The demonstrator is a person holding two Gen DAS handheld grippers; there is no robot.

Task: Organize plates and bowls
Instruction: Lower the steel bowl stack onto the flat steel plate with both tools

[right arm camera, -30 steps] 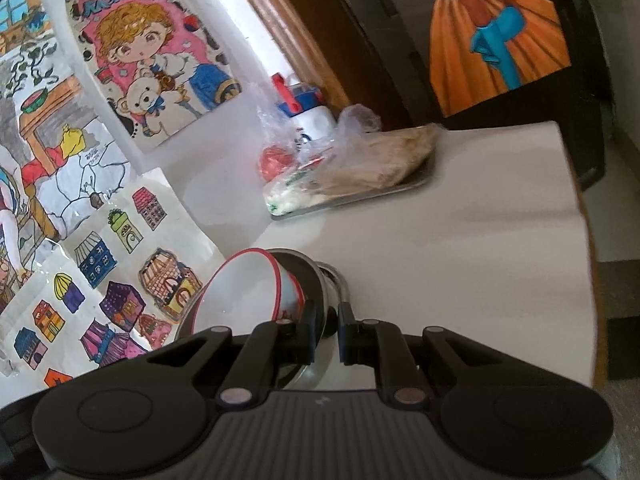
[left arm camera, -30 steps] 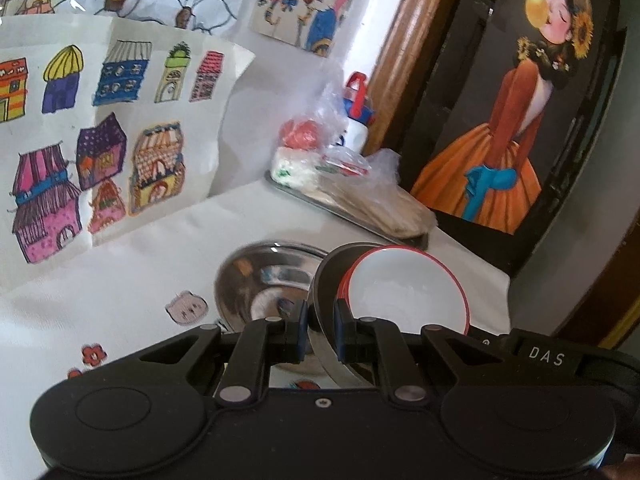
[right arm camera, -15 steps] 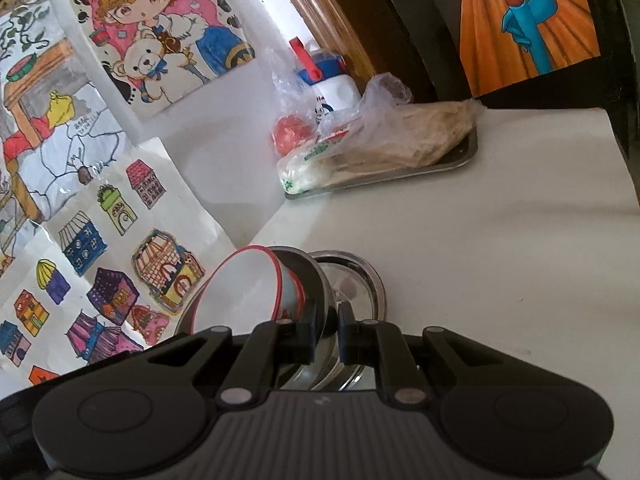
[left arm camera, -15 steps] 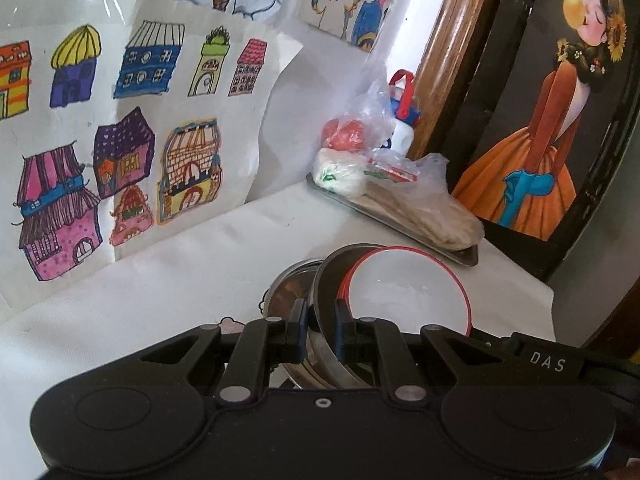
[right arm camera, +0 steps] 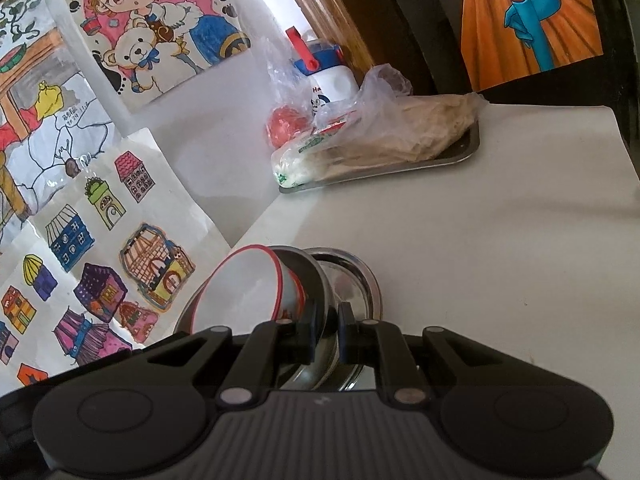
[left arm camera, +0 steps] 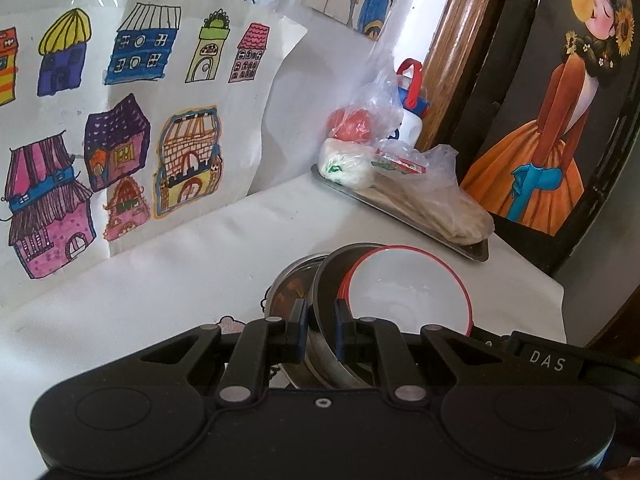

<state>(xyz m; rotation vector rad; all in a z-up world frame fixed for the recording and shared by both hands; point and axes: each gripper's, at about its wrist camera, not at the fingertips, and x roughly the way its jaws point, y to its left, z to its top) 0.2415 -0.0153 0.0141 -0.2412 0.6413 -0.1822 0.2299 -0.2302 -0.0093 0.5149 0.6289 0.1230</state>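
A steel bowl (left arm camera: 325,280) (right arm camera: 320,276) is tilted on its side with a white red-rimmed bowl (left arm camera: 404,292) (right arm camera: 240,292) nested in it. My left gripper (left arm camera: 320,330) is shut on the steel bowl's rim on one side. My right gripper (right arm camera: 324,334) is shut on the rim on the other side. Right behind the held bowls, a steel plate (left arm camera: 290,292) (right arm camera: 356,280) lies on the white table (left arm camera: 180,280) (right arm camera: 500,240), partly hidden by them.
A steel tray (left arm camera: 404,212) (right arm camera: 400,164) with bagged food and a white bottle (left arm camera: 412,116) (right arm camera: 332,80) stands at the table's back corner. Children's drawings (left arm camera: 120,120) (right arm camera: 100,260) lean on the wall. A dark framed painting (left arm camera: 560,120) stands past the table edge.
Both grippers have carried the nested bowls over the steel plate and toward the wall and tray; the plate now sits mostly hidden just behind the bowls.
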